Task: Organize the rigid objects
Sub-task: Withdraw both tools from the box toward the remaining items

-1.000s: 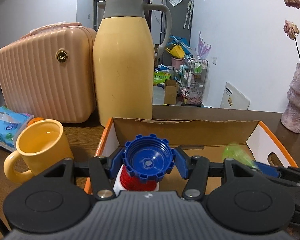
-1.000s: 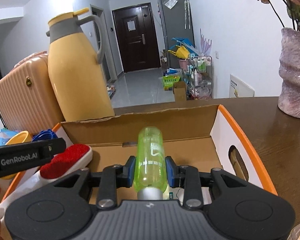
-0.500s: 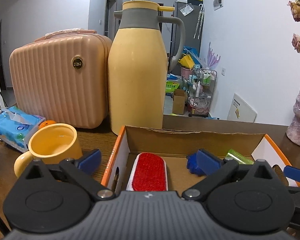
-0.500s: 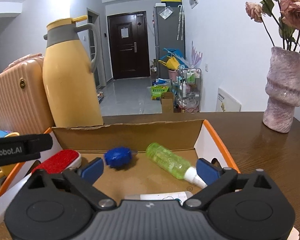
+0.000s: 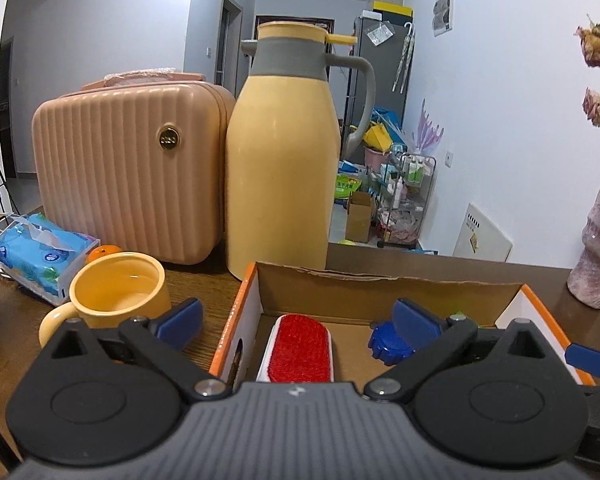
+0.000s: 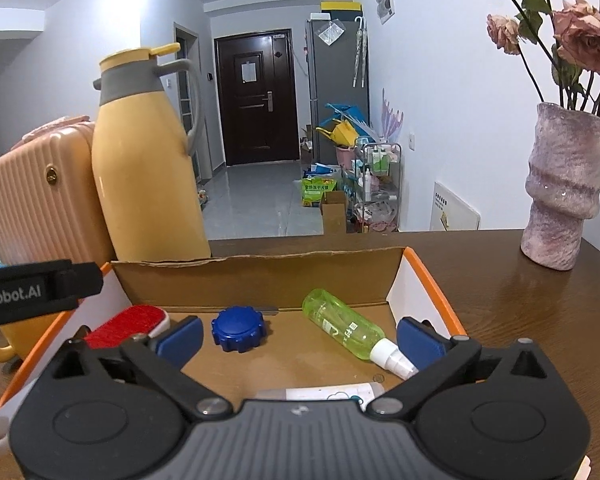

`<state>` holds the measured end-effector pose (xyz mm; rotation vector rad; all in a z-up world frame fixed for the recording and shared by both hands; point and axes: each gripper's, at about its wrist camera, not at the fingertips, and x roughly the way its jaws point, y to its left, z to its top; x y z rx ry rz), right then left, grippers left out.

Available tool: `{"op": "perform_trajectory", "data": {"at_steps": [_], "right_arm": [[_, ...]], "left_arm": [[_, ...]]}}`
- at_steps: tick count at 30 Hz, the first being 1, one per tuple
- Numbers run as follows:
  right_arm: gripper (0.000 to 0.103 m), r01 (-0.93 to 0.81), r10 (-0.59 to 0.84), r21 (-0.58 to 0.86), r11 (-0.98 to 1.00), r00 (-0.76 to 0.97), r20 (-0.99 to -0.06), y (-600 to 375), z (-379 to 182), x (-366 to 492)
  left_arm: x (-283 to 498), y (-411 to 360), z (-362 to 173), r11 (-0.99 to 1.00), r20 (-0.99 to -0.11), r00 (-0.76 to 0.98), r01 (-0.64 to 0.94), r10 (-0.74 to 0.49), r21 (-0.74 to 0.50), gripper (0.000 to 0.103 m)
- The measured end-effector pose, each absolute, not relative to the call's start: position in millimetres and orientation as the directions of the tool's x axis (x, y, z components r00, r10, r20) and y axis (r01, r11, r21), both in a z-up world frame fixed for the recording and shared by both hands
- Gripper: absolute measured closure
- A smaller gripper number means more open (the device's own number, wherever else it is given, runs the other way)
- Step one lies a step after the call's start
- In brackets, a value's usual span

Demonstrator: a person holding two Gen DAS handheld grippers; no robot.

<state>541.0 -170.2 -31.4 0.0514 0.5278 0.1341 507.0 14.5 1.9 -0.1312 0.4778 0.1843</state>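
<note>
Lying flat on the floor of the cardboard box (image 6: 416, 280) are a brush (image 6: 128, 325) with red bristles at the left, a blue cap (image 6: 238, 329) near the middle, and a green spray bottle (image 6: 348, 328) to the right. A white tube (image 6: 324, 393) rests at the near edge, mostly hidden behind the right gripper (image 6: 299, 334), so its full shape is hard to tell. The cap is round with a notched rim and sits apart from both the brush and the bottle. The bottle is clear green with a white nozzle pointing toward the near right corner.

The box has orange-trimmed side walls and a torn back wall. Beside its left wall on the wooden table (image 6: 520, 320) stands a yellow mug (image 5: 118, 296); behind it are a yellow jug (image 5: 282, 160) and a pink case (image 5: 128, 168). A vase (image 6: 562, 188) stands well apart at the right.

The right gripper hangs over the near side of the box, jaws spread wide and holding nothing. The left gripper (image 5: 298, 318) is likewise wide apart and empty, straddling the left wall, one finger outside by the mug, the other in front of the cap.
</note>
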Motion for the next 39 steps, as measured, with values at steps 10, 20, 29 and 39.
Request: {"op": "perform_trajectory", "data": {"at_steps": [10,20,29,39], "right_arm": [[0.000,-0.126,0.150,0.083,0.989,0.874,-0.463,-177,-21,517],[0.000,-0.161,0.162,0.040,0.986,0.882,-0.442,-180,-24,474],[0.000,-0.165,0.165,0.036,0.986,0.898,-0.407,-188,-29,433],[0.000,-0.165,0.167,0.035,0.986,0.929,-0.330,-200,-26,384]], "left_arm": [[474,18,5,0.977,-0.436,0.887,-0.203,0.153,-0.070,0.000],[435,26,2,0.978,-0.427,0.892,-0.196,0.149,-0.066,0.000],[404,29,-4,0.983,-0.430,0.892,-0.177,0.136,-0.056,0.000],[361,33,-6,0.985,-0.406,0.905,-0.164,0.129,-0.053,0.000]]}}
